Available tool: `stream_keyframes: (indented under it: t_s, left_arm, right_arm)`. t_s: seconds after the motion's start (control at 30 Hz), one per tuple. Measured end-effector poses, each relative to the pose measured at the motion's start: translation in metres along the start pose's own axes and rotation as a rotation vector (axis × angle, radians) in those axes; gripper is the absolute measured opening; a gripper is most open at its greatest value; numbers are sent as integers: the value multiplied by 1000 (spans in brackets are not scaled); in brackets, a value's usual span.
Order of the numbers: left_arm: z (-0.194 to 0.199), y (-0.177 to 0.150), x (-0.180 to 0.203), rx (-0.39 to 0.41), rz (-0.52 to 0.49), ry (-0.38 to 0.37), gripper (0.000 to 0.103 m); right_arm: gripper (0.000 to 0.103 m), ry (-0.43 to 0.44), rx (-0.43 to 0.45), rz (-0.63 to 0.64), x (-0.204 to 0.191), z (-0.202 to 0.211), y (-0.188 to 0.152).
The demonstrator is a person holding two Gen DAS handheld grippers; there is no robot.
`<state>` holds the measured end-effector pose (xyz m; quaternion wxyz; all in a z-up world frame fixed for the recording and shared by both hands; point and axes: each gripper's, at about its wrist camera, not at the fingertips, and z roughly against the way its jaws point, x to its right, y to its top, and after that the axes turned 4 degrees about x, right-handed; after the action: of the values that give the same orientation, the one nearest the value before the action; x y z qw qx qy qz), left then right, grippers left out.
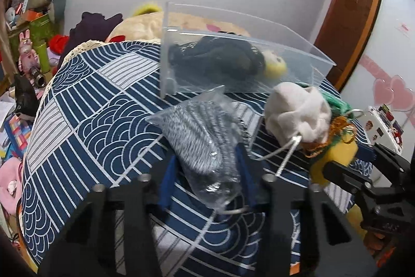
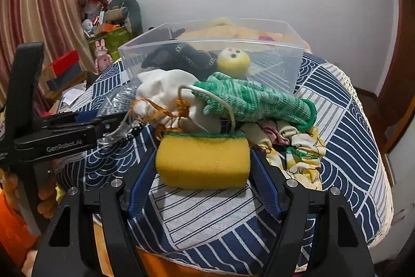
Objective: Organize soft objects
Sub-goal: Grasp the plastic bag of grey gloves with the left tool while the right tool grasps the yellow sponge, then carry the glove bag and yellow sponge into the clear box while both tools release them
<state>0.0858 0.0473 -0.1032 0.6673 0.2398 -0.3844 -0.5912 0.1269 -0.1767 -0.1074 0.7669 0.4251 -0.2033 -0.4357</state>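
Note:
A clear plastic box (image 1: 306, 43) (image 2: 285, 53) stands on the blue patterned table and holds a black cloth (image 1: 220, 56) and a yellow plush ball (image 2: 233, 62). My left gripper (image 1: 207, 160) is shut on a clear bag of grey knitted cloth (image 1: 199, 131) in front of the box. My right gripper (image 2: 203, 160) is shut on a yellow sponge (image 2: 205, 162), seen also in the left wrist view (image 1: 334, 155). A white drawstring pouch (image 1: 298, 110) (image 2: 168, 92), a green glove (image 2: 249, 98) and a floral cloth (image 2: 303, 152) lie behind the sponge.
The table's blue cloth (image 1: 85, 105) ends in a rounded edge near both grippers. Cluttered shelves and toys (image 1: 31, 25) stand at the left wall. A big plush (image 1: 140, 27) lies behind the box. A wooden door (image 1: 350, 9) is at the right.

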Motion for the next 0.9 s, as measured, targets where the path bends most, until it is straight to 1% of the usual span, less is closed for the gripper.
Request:
stream_keyframes:
  t_s: [0.07, 0.17, 0.27, 0.47, 0.63, 0.77, 0.9]
  left_arm:
    - [5, -1, 3, 12, -10, 4, 31]
    - [12, 0, 3, 26, -3, 8, 29]
    - [24, 3, 1, 54, 6, 13, 28]
    - [50, 14, 4, 131, -11, 27, 28]
    - [63, 31, 9, 185, -22, 23, 28]
    - [73, 49, 13, 227, -32, 13, 28]
    - [80, 66, 15, 273, -45, 19, 28]
  right_arm:
    - [62, 7, 8, -2, 1, 3, -1]
    - [61, 11, 37, 3, 0, 12, 1]
    - [61, 15, 64, 4, 0, 22, 4]
    - [61, 9, 114, 7, 3, 37, 13]
    - [61, -22, 169, -2, 8, 49, 28]
    - [61, -44, 222, -26, 17, 59, 46]
    - [61, -62, 268, -41, 25, 64, 63]
